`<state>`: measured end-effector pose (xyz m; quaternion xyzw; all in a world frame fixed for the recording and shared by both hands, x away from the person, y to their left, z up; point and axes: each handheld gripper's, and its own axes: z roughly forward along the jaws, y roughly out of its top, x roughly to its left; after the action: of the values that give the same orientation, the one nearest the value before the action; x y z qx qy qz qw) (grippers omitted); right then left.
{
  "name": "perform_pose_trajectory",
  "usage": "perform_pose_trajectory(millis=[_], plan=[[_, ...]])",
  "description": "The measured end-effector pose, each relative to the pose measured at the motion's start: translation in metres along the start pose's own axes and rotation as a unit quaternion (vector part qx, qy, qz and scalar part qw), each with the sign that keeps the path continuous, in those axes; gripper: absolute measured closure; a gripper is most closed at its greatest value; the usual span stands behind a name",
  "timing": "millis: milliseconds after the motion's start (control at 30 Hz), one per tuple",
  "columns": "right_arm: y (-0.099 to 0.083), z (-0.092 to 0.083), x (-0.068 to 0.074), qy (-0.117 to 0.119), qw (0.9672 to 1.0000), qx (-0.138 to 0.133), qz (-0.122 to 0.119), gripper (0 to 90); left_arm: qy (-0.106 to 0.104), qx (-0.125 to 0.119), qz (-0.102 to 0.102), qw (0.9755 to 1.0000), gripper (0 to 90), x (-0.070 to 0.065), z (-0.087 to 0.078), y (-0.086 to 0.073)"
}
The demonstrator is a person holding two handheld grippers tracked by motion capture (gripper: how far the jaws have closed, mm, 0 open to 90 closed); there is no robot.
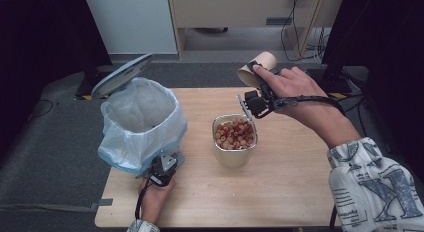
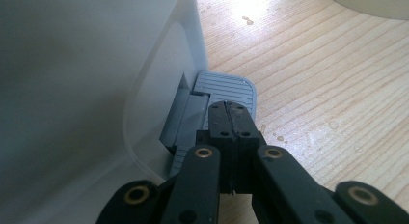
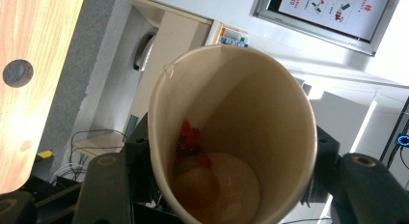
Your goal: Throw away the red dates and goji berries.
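One paper cup (image 3: 231, 137), one bin (image 1: 142, 123), one metal container (image 1: 235, 140).

A light wooden bench (image 1: 290, 192) fills the lower middle of the high view, standing on grey carpet (image 1: 45, 157). At the top, a pale wooden cabinet (image 1: 240, 12) stands by a white wall panel (image 1: 135, 22), with black cables (image 1: 295, 32) trailing at upper right.

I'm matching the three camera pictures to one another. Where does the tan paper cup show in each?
High view: tan paper cup top centre-right, in the right gripper.
Left gripper view: not there.
Right gripper view: cup centre, mouth toward camera.
Shared landmark: light wooden table.
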<state>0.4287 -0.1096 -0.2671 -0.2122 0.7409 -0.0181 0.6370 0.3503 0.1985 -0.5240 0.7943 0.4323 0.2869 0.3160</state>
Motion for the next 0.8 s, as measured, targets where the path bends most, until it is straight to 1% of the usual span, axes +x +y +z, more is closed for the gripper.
perform_pose_trajectory(millis=[133,333,367,400,467,500,533,567,633,667,700,733,800], plan=[[0.000,-0.001,-0.001,0.000,1.0000,-0.001,-0.004,40.1,0.000,0.000,0.000,1.0000,89.2,0.000,0.000,0.000],[0.000,0.000,-0.001,-0.006,1.0000,0.004,0.007,40.4,0.000,0.000,0.000,1.0000,89.2,0.000,0.000,0.000],[0.002,0.001,0.001,-0.008,0.9999,0.005,-0.005,40.6,0.000,0.000,-0.001,1.0000,89.2,0.000,0.000,0.000],[0.005,0.004,0.007,-0.004,0.9995,0.009,-0.029,40.9,-0.001,0.000,-0.002,1.0000,89.2,0.000,0.000,0.000],[0.014,0.008,0.023,0.015,0.9967,0.005,-0.080,41.3,0.000,0.000,0.000,1.0000,89.2,0.000,0.000,0.000],[0.017,0.009,0.030,0.018,0.9946,0.006,-0.102,41.4,0.000,0.000,0.000,1.0000,89.2,0.000,0.000,0.000],[0.017,0.009,0.030,0.018,0.9946,0.006,-0.102,41.4,0.000,0.000,0.000,1.0000,89.2,0.000,0.000,0.000],[0.018,0.011,0.032,0.023,0.9947,0.007,-0.100,41.4,0.000,0.000,0.000,1.0000,89.2,0.000,0.000,0.000],[0.012,0.010,0.023,0.015,0.9974,0.009,-0.070,41.4,-0.001,0.000,0.000,1.0000,89.2,0.000,0.000,0.000],[0.012,0.010,0.023,0.015,0.9974,0.009,-0.070,41.4,-0.001,0.000,0.000,1.0000,89.2,0.000,0.000,0.000],[0.007,0.009,0.017,0.008,0.9986,0.014,-0.050,41.4,-0.001,0.000,-0.001,1.0000,89.2,0.000,0.000,0.000],[0.007,0.008,0.018,0.006,0.9984,0.015,-0.054,41.4,-0.001,0.000,-0.001,1.0000,89.2,0.000,0.000,0.000],[0.012,0.010,0.027,0.013,0.9969,0.013,-0.076,41.4,0.000,0.000,0.000,1.0000,89.2,0.000,0.000,0.000]])
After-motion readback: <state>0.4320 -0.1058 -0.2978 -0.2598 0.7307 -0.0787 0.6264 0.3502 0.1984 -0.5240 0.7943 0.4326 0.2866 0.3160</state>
